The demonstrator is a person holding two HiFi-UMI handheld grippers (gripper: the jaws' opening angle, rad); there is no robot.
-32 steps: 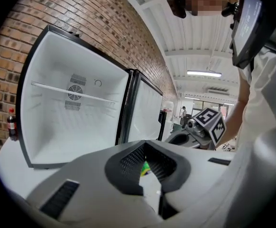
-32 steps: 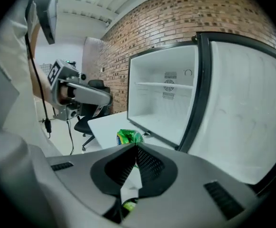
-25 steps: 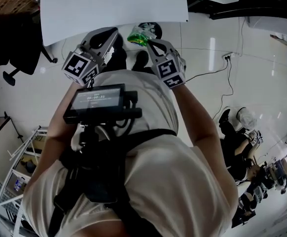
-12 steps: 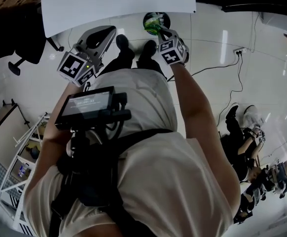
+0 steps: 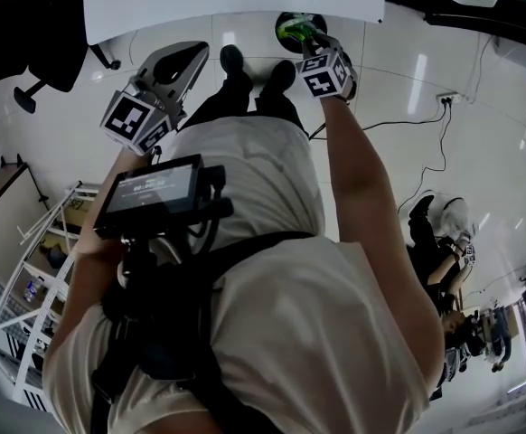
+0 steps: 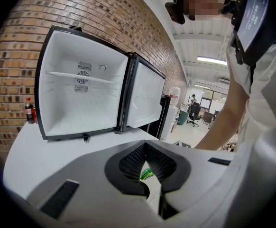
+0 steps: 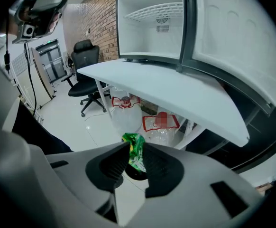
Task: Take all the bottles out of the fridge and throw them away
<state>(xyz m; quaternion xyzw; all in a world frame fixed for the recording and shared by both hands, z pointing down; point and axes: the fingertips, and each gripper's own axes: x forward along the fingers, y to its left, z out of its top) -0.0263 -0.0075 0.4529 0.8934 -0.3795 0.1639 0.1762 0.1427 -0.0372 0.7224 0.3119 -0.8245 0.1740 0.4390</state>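
Note:
My right gripper (image 5: 305,38) reaches down over a dark round bin (image 5: 286,20) on the floor by the person's feet. A crumpled green bottle (image 7: 133,144) stands between its pads, right above the bin's mouth (image 7: 137,174). These jaws have just been opening, and the bottle sits loosely in the gap. My left gripper (image 5: 195,54) hangs shut and empty at the table's edge. In the left gripper view it (image 6: 144,143) faces the open, empty fridge (image 6: 81,94), and a sliver of the green bottle (image 6: 146,174) shows past its pads.
The fridge stands on a white table (image 6: 43,151), with a small cola bottle (image 6: 29,110) to its left. Under the table lie clear bags of bottles (image 7: 159,127). A black office chair (image 7: 86,65) stands beyond. A white shelf rack (image 5: 37,287) is at the left.
My right gripper has sunk from chest height to the bin, carrying the green bottle. My left gripper has shifted only slightly.

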